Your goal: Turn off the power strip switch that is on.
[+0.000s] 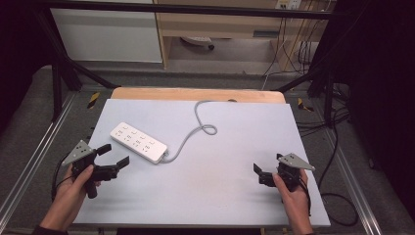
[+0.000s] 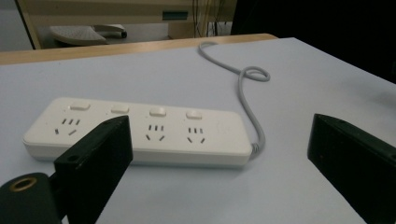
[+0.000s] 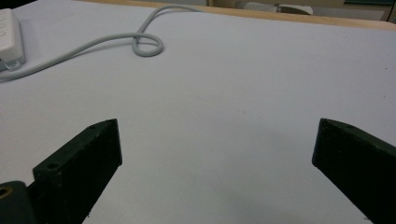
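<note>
A white power strip (image 1: pixel 138 142) lies on the pale table top (image 1: pixel 220 196), left of centre, with its grey cord (image 1: pixel 195 129) curling into a loop and running to the far edge. My left gripper (image 1: pixel 113 156) is open just left of the strip, held in a hand. In the left gripper view the power strip (image 2: pixel 140 133) sits right ahead of the wide-apart jaws, and its cord (image 2: pixel 247 88) trails to the back. My right gripper (image 1: pixel 261 173) is open near the table's right front, over bare surface. The right gripper view has the cord loop (image 3: pixel 147 45) far ahead.
A wooden strip (image 1: pixel 195 94) borders the table's far edge. Metal frame rails (image 1: pixel 34 161) run along both sides. Black cables (image 1: pixel 337 196) lie on the floor at the right. A cabinet (image 1: pixel 215 24) stands beyond the table.
</note>
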Demonstrator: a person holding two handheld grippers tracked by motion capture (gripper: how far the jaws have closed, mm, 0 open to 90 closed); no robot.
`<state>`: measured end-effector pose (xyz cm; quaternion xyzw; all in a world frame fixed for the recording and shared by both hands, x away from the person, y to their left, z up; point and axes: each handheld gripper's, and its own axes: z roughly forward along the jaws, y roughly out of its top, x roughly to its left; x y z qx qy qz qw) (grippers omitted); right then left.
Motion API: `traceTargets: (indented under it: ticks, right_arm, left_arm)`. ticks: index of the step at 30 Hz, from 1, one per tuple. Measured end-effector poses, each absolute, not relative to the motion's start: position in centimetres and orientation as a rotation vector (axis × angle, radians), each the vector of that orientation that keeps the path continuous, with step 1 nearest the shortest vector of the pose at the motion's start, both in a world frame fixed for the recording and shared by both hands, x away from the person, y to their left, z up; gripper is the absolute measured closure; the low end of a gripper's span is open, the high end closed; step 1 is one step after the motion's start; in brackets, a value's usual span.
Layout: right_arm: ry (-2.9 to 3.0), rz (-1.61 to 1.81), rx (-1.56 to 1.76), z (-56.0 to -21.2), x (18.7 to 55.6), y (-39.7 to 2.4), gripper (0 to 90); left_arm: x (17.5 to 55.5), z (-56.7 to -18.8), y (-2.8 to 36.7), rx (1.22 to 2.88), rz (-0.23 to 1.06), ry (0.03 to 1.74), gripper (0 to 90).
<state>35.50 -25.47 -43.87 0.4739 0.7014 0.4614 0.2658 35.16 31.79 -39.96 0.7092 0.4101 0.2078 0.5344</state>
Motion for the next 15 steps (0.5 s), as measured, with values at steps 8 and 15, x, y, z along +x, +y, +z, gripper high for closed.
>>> traceTargets:
  ticks: [8,15]
  right_arm:
    - [1.898,1.239,1.285,-43.9,35.5,-25.5,2.0]
    - [1.914,1.162,1.331,-44.5,36.0,-25.4,2.0]
  left_arm:
    - [34.1,-42.0,32.3,1.687,0.477,1.018,7.5]
    - [33.6,-42.5,32.4,1.678,0.462,1.024,7.8]
